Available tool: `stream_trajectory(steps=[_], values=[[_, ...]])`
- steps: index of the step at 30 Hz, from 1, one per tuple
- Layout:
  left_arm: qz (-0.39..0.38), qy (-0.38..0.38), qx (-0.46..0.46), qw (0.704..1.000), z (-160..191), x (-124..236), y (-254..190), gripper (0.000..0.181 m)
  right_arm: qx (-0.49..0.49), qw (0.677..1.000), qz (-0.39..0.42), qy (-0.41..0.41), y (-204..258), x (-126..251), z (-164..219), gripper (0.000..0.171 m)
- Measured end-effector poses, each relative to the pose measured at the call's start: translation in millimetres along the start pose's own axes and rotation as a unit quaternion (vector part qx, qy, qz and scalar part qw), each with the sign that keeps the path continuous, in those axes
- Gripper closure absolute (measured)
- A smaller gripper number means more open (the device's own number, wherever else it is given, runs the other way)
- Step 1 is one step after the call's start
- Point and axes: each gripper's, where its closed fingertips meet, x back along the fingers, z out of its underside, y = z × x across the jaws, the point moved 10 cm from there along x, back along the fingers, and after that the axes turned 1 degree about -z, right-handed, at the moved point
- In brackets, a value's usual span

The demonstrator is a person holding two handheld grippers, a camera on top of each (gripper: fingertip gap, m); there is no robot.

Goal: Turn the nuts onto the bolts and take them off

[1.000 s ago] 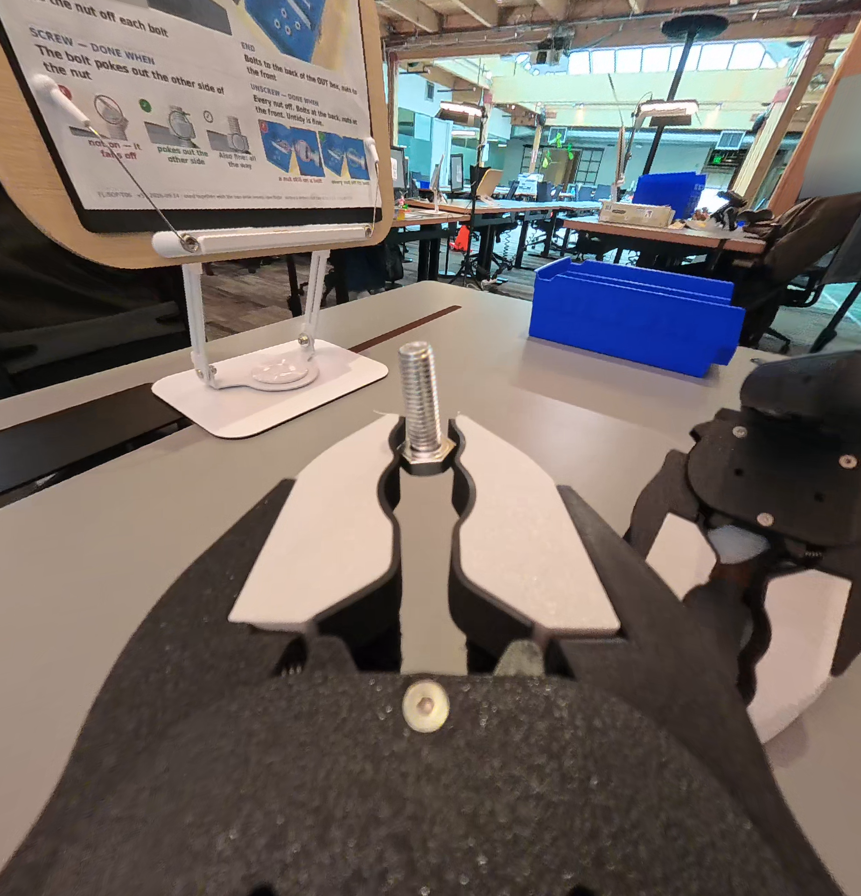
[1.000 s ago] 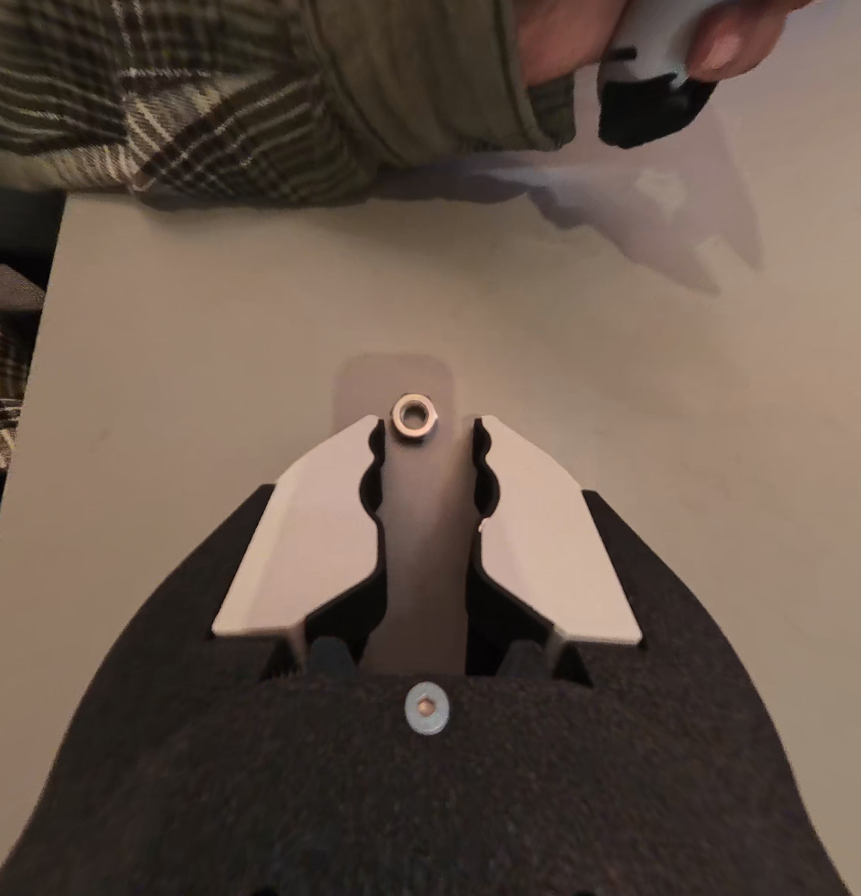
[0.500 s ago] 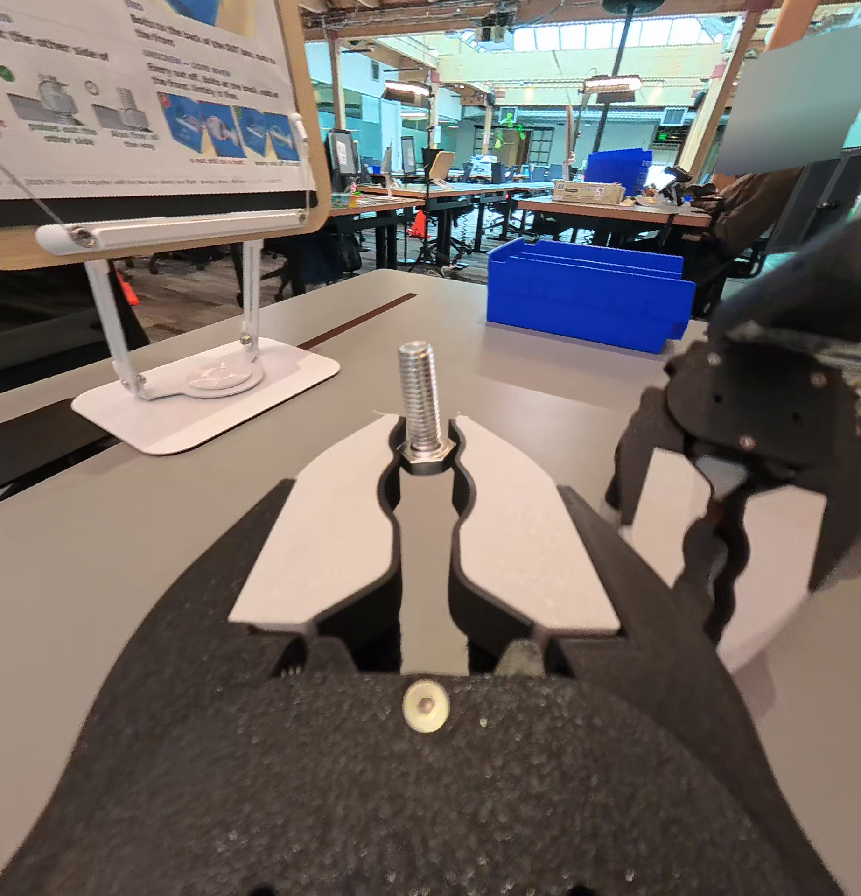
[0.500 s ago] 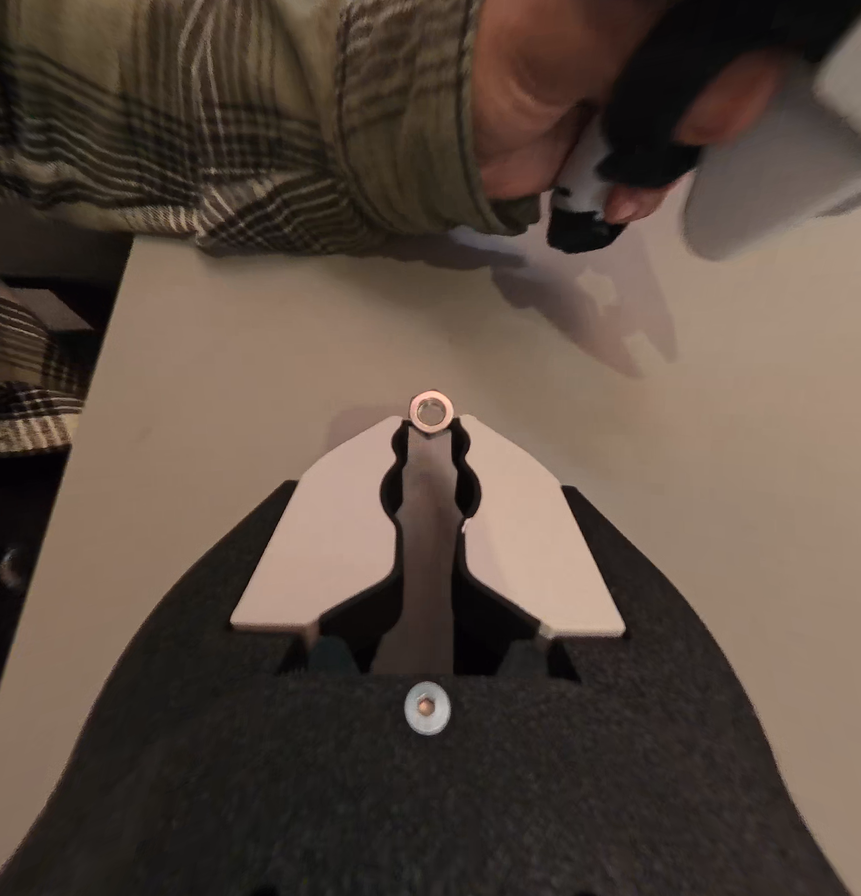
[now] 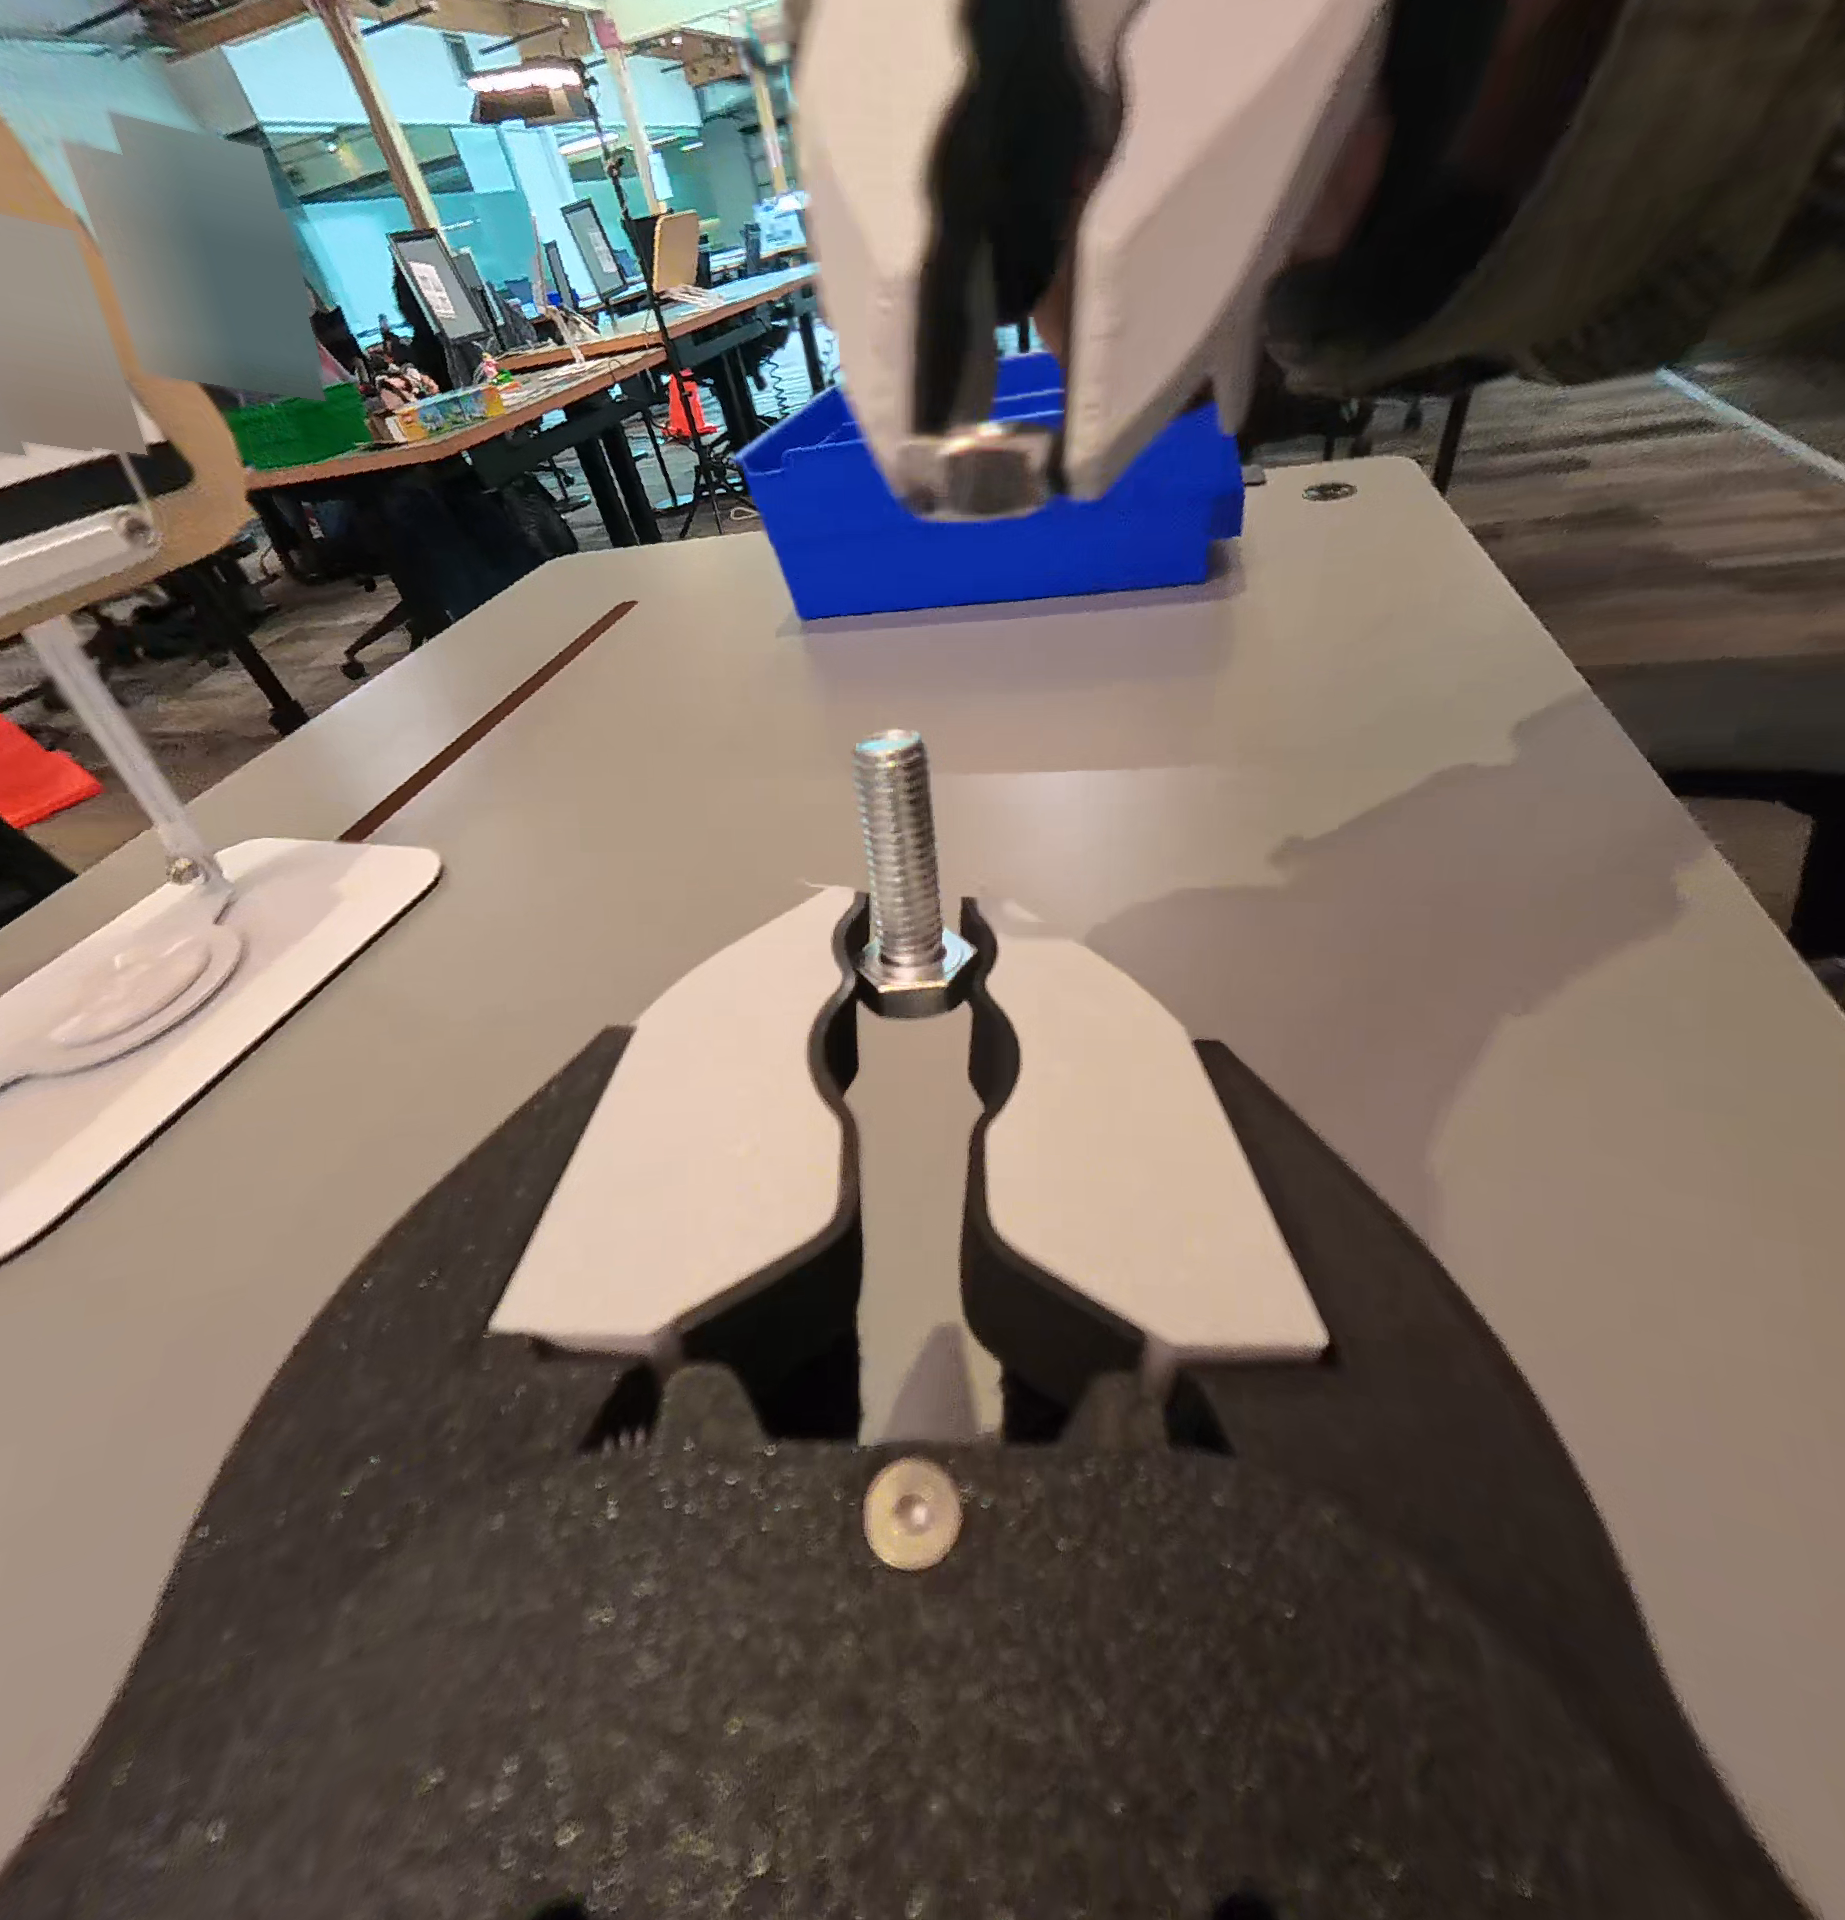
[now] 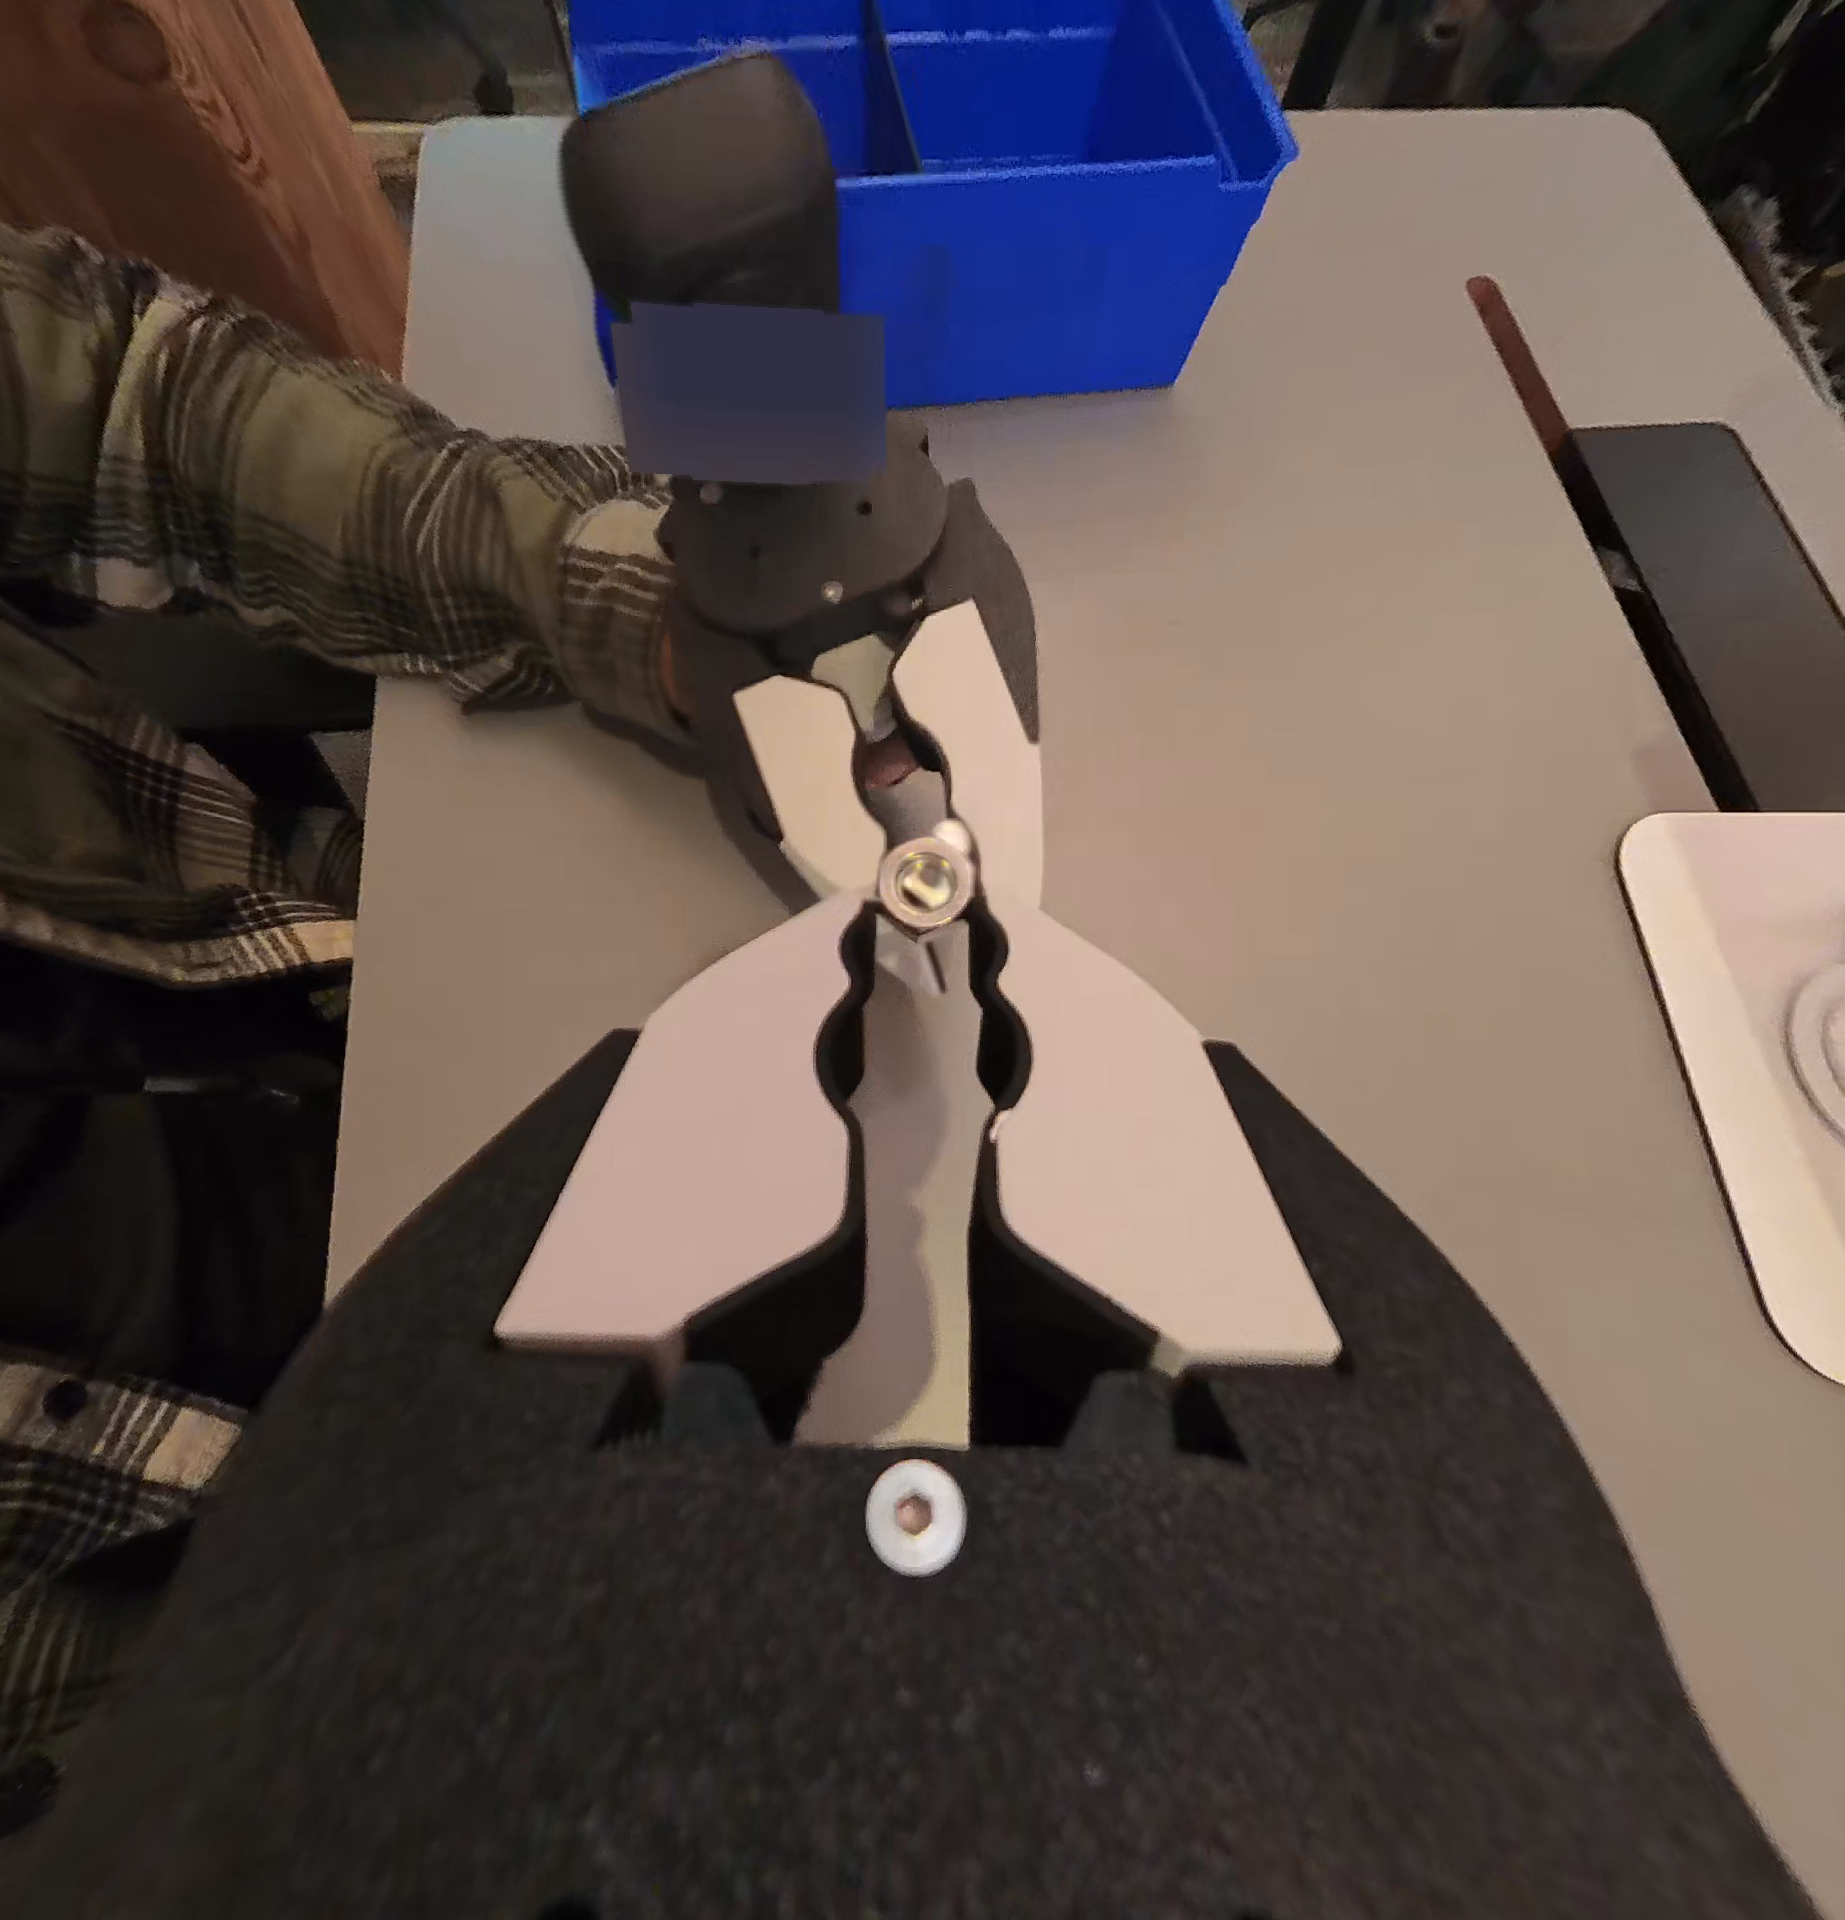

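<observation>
My left gripper (image 5: 913, 961) is shut on the hex head of a silver bolt (image 5: 897, 842) and holds it upright, threads up, above the grey table (image 5: 1261, 831). My right gripper (image 5: 985, 473) hangs point-down above the bolt, shut on a silver hex nut (image 5: 985, 478), with a clear gap between nut and bolt tip. In the right wrist view my right gripper (image 6: 923, 899) holds the nut (image 6: 923, 885) seen from above, and the bolt's end shows through its hole. The left gripper (image 6: 897, 727) lies below and beyond it, held by a plaid-sleeved arm (image 6: 274, 540).
A blue bin (image 5: 1001, 551) stands at the table's far edge; it also shows in the right wrist view (image 6: 1001, 208). A white stand base (image 5: 170, 987) carrying an instruction board sits to the left, and shows at the right in the right wrist view (image 6: 1780, 1039). Other desks stand beyond.
My right gripper closed on the nut on the table, lifted it and swung over the bolt, pointing down. My left gripper kept its hold on the bolt and turned rightward toward the blue bin.
</observation>
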Motion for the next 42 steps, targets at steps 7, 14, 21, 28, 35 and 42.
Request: stream_trajectory(steps=[7, 14, 21, 28, 35, 42], values=[[0.015, -0.002, -0.003, 1.000, -2.1, -4.9, -8.4, 0.165, 0.016, 0.998, -0.013, 0.054, -1.3, -17.8, -2.6, 0.155], [0.018, -0.006, -0.002, 1.000, -3.7, -4.9, -10.2, 0.165, 0.013, 0.998, -0.024, 0.051, -2.0, -22.7, -1.7, 0.155], [0.013, -0.003, -0.003, 1.000, -4.1, -4.6, -10.7, 0.165, 0.016, 0.998, -0.022, 0.053, -2.0, -23.0, -2.2, 0.155], [0.014, -0.010, 0.004, 1.000, -4.1, -3.6, -10.1, 0.165, 0.015, 0.999, -0.024, 0.042, -3.3, -22.6, -0.7, 0.155], [0.018, -0.008, 0.004, 1.000, -3.8, -4.7, -11.2, 0.165, 0.012, 0.999, -0.029, 0.040, -3.3, -22.4, 1.3, 0.154], [0.019, -0.006, -0.001, 1.000, -4.5, -5.0, -12.2, 0.165, 0.011, 0.998, -0.031, 0.046, -4.1, -25.6, 4.2, 0.151]])
